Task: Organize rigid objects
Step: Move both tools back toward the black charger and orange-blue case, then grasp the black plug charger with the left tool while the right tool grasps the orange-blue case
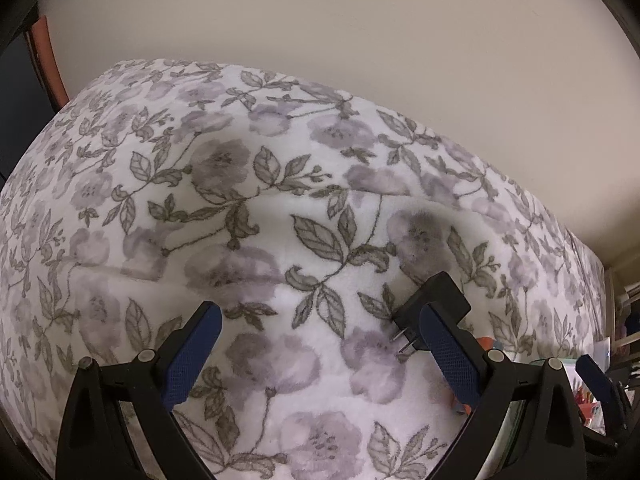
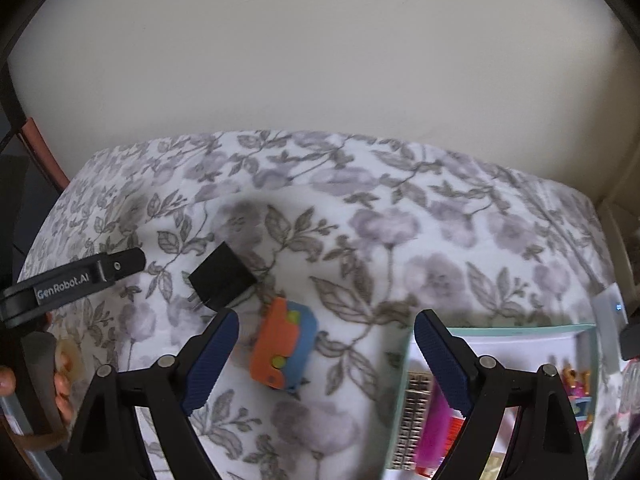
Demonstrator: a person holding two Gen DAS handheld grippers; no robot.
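Observation:
A black plug adapter [image 1: 434, 300] lies on the floral blanket [image 1: 280, 208], its prongs pointing down-left. My left gripper [image 1: 320, 310] hovers open just left of it; its right finger [image 1: 448, 352] covers part of the adapter, and nothing sits between the pads. In the right wrist view the adapter [image 2: 222, 282] lies beyond the left fingertip. An orange and blue toy [image 2: 284, 346] rests on the blanket below my open right gripper [image 2: 327, 320], nearer its left finger and apart from both pads.
A teal-rimmed box [image 2: 500, 329] at the lower right holds a pink item [image 2: 434, 432], a grey ridged strip [image 2: 412, 416] and colourful bits. A white device [image 2: 610, 312] lies beside it. A hand [image 2: 60, 384] holds the left gripper's body [image 2: 80, 276]. A cream wall rises behind the bed.

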